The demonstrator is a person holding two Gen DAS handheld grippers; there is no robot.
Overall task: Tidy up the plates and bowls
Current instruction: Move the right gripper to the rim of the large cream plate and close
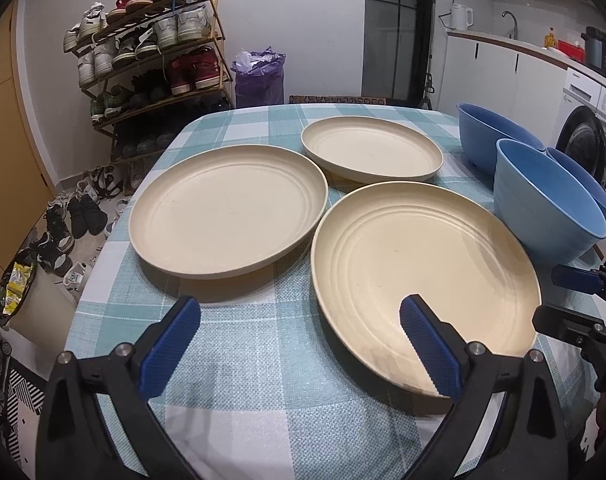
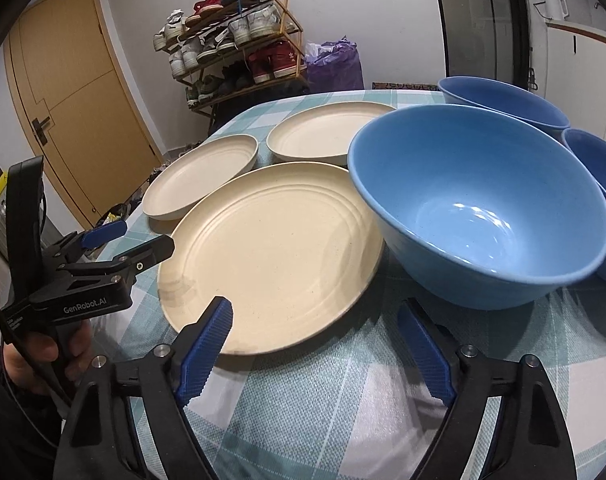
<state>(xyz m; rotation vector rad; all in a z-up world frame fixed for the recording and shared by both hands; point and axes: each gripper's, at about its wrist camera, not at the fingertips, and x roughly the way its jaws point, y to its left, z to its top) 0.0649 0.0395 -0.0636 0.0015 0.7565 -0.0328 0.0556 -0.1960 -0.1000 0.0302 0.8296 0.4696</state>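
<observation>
Three cream plates and three blue bowls spread over the checked surface point(image 1: 239, 360), nothing stacked yet. Nearest cream plate point(image 2: 271, 256) lying at the front, touching or just beside the light blue bowl point(image 2: 479, 208); left cream plate point(image 1: 227, 208) and far cream plate point(image 1: 373, 152) set behind it, close together but apart. Two darker blue bowls point(image 1: 499, 132) crowded behind the light one, rims near or touching.

Left tongs point(image 1: 299, 344) released, spread wide, right pad hanging over the near plate's rim, left pad over bare cloth, gripping nothing. Right tongs point(image 2: 315, 344) likewise released, left pad over the plate's front edge, right pad over cloth below the light bowl, nothing pinched.

Risks, as a judgement: both tongs converging on the same plate, so likely to collide or tug against each other. Shallow upturned rim with concentric ridges, matte and smooth, probably hard plastic or wheat-straw composite; thin edge apt to slip from ribbed blue pads if pinched at a slant. Lifting that plate apt to nudge the neighbouring bowl. Woven cloth apt to bunch and drag everything. Glossy, steep-walled, rounded bowls prone to rocking.
</observation>
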